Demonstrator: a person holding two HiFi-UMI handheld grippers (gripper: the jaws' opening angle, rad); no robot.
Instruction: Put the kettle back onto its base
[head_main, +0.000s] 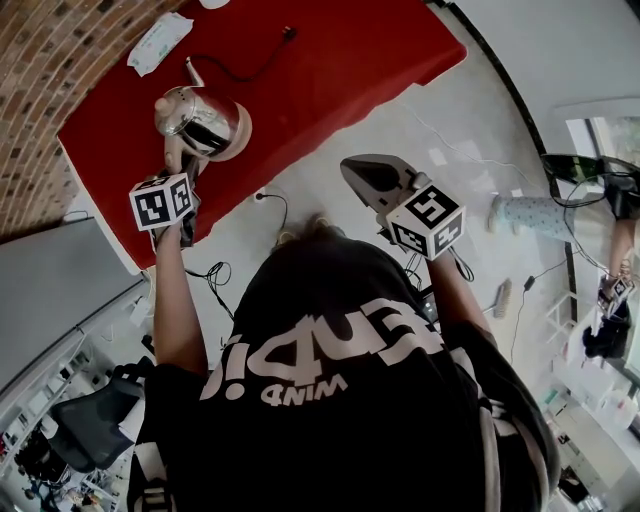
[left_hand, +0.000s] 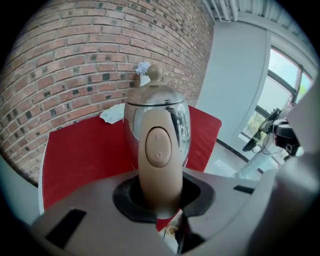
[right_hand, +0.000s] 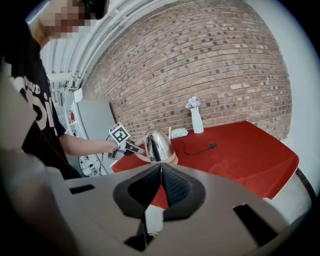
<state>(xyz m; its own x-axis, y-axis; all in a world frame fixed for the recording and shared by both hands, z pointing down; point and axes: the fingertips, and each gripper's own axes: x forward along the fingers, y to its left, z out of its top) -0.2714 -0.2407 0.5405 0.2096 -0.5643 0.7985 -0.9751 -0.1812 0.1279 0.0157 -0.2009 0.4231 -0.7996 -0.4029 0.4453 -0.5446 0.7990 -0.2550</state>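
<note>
Near the left edge of the red surface (head_main: 330, 70) stands the kettle (head_main: 203, 118), on or just over its beige base (head_main: 240, 138); whether it has fully settled I cannot tell. The left gripper (left_hand: 159, 200) has its fingers pinching the beige handle (left_hand: 159, 150) below the switch. The right gripper (right_hand: 160, 172), well apart, has its fingers pressed together on nothing. The polished steel body looks rigid, slippery and perhaps heavy with water, so the stiff plastic handle is the sensible hold, though the kettle may swing.
</note>
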